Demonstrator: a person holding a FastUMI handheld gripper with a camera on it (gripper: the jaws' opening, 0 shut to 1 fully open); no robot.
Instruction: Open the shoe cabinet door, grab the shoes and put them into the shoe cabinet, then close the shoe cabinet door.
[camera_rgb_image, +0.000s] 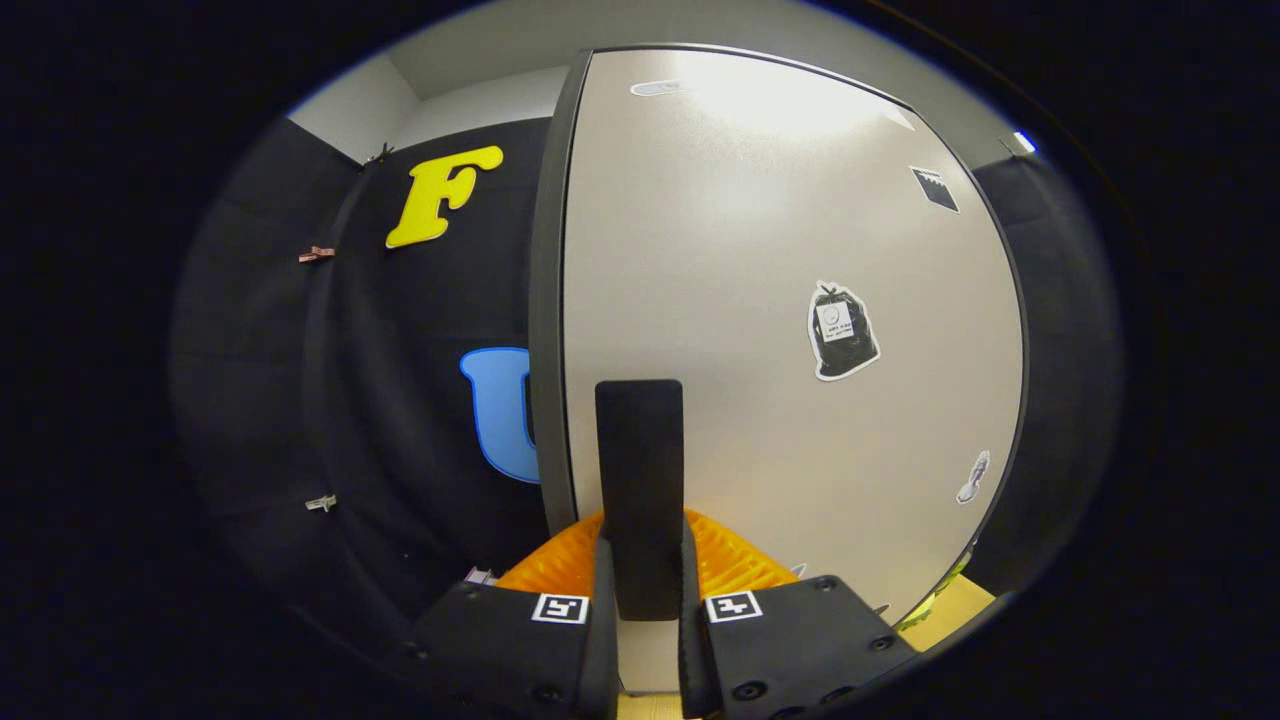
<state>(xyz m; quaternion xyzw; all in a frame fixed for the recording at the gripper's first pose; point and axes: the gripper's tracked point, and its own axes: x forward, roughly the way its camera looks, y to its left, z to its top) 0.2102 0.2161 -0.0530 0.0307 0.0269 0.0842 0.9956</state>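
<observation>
Beige cabinet door (780, 300) – one black handle (640, 470) clamped between both fingers of gripper (645, 600); three stickers.

No legible text on the door stickers (842, 330).

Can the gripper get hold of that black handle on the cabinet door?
Yes, it looks so: the gripper already has the black handle between its fingers, which seem shut on it, with nothing in the way on the cabinet door.
</observation>
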